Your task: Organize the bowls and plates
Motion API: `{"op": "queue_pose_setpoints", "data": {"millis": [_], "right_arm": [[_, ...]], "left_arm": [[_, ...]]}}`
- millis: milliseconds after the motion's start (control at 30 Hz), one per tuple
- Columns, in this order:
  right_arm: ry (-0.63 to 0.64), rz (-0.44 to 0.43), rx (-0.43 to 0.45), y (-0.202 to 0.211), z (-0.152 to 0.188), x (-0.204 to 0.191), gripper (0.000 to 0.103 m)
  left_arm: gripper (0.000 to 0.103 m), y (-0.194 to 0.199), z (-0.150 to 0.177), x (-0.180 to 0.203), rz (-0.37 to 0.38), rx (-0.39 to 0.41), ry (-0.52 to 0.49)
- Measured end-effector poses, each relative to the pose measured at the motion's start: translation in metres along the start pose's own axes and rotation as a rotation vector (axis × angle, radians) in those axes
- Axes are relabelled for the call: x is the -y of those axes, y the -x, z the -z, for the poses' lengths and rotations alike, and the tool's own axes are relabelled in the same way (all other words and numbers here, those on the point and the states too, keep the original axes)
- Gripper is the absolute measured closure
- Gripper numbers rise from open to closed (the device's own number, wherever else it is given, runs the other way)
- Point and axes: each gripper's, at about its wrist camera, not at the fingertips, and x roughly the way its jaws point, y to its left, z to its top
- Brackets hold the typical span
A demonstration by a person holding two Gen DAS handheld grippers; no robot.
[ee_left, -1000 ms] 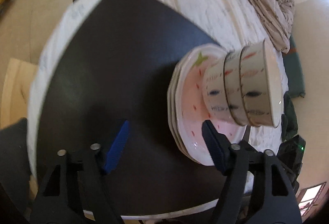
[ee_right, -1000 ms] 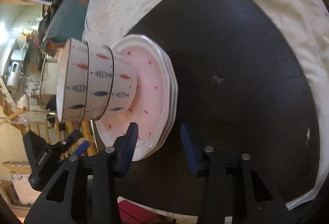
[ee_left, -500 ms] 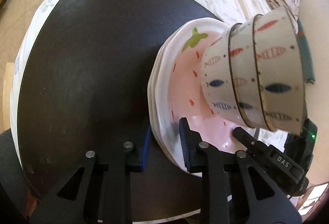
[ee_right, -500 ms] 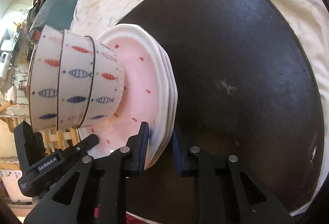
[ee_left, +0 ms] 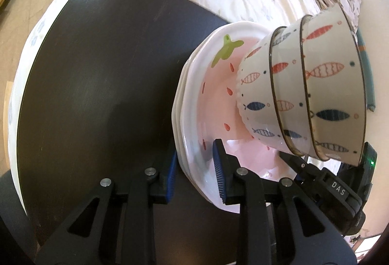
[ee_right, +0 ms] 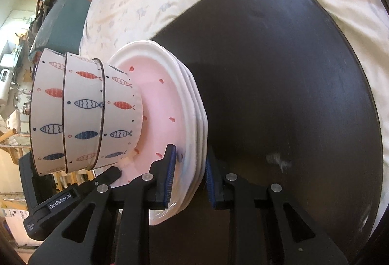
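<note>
Left wrist view: left gripper (ee_left: 194, 175) clamps stacked white strawberry-print plates (ee_left: 194, 119) bearing nested fish-patterned bowls (ee_left: 304, 94); right gripper (ee_right: 188, 177) clamps the opposite rim.

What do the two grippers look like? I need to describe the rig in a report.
Both are matte black, with triangular cut-outs and silver rivets. The left gripper and right gripper carry ribbed blue pads. White lettering reads DAS on one housing, GenRobot.AI on the other. No sleeves or cables show.

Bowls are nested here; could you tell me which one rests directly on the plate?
The lowest bowl, the only one with a scalloped base, touches the pink plate.
</note>
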Motion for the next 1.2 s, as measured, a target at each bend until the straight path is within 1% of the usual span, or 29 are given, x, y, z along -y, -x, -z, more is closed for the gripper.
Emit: {"op": "queue_pose_setpoints", "data": {"millis": [133, 233, 267, 367, 400, 433, 500, 567, 633, 700, 733, 800, 867, 933, 967, 1000, 1033, 1067, 1100, 1133, 1167, 1200], "right_arm": [[-0.015, -0.021, 0.031, -0.003, -0.015, 0.0, 0.078], [-0.04, -0.067, 0.051, -0.006, -0.022, 0.005, 0.078], [-0.038, -0.074, 0.052, -0.005, -0.023, 0.007, 0.078], [-0.024, -0.073, 0.062, -0.002, -0.019, 0.01, 0.079], [-0.012, -0.059, 0.068, 0.001, -0.015, 0.009, 0.079], [0.012, -0.031, 0.079, 0.006, -0.011, 0.005, 0.079], [0.059, 0.033, 0.15, 0.022, -0.005, -0.005, 0.08], [0.127, 0.087, 0.225, 0.046, 0.004, -0.018, 0.079], [0.192, 0.121, 0.277, 0.066, 0.016, -0.031, 0.076], [0.241, 0.134, 0.315, 0.082, 0.03, -0.04, 0.076], [0.262, 0.137, 0.327, 0.089, 0.039, -0.044, 0.076], [0.307, 0.146, 0.342, 0.1, 0.053, -0.051, 0.076], [0.35, 0.156, 0.364, 0.11, 0.068, -0.059, 0.076], [0.406, 0.176, 0.391, 0.119, 0.083, -0.071, 0.074], [0.432, 0.187, 0.401, 0.12, 0.087, -0.081, 0.063], [0.448, 0.188, 0.409, 0.121, 0.093, -0.087, 0.037], [0.467, 0.186, 0.424, 0.126, 0.101, -0.089, 0.027], [0.488, 0.186, 0.444, 0.129, 0.108, -0.094, 0.019], [0.517, 0.195, 0.465, 0.132, 0.115, -0.098, 0.018], [0.545, 0.218, 0.483, 0.134, 0.122, -0.102, 0.018], [0.563, 0.234, 0.504, 0.136, 0.127, -0.104, 0.014], [0.584, 0.242, 0.539, 0.139, 0.134, -0.104, 0.004]], "left_arm": [[0.079, 0.001, 0.001, 0.002, -0.005, 0.012, -0.002], [0.075, 0.001, 0.01, 0.009, -0.046, 0.048, -0.07], [0.075, 0.001, 0.013, 0.01, -0.054, 0.053, -0.076], [0.075, 0.008, 0.017, 0.012, -0.046, 0.069, -0.075], [0.075, 0.015, 0.019, 0.011, -0.051, 0.093, -0.079], [0.074, 0.023, 0.023, 0.01, -0.081, 0.122, -0.094], [0.071, 0.035, 0.031, 0.013, -0.163, 0.165, -0.143], [0.071, 0.05, 0.04, 0.01, -0.186, 0.202, -0.158], [0.07, 0.067, 0.053, 0.009, -0.21, 0.256, -0.176], [0.07, 0.087, 0.072, 0.017, -0.225, 0.319, -0.235], [0.07, 0.094, 0.075, 0.013, -0.233, 0.333, -0.26], [0.07, 0.109, 0.093, 0.02, -0.25, 0.386, -0.342], [0.07, 0.122, 0.105, 0.021, -0.259, 0.431, -0.377], [0.07, 0.131, 0.102, 0.028, -0.264, 0.465, -0.4], [0.065, 0.136, 0.107, 0.03, -0.266, 0.483, -0.414], [0.058, 0.137, 0.103, 0.034, -0.268, 0.495, -0.422], [0.041, 0.144, 0.111, 0.027, -0.268, 0.513, -0.425], [0.026, 0.15, 0.118, 0.024, -0.264, 0.539, -0.419], [0.019, 0.153, 0.122, 0.022, -0.263, 0.563, -0.41], [0.009, 0.149, 0.113, 0.027, -0.268, 0.58, -0.405], [0.001, 0.151, 0.118, 0.026, -0.275, 0.591, -0.408], [0.0, 0.152, 0.123, 0.025, -0.289, 0.601, -0.417]]}}
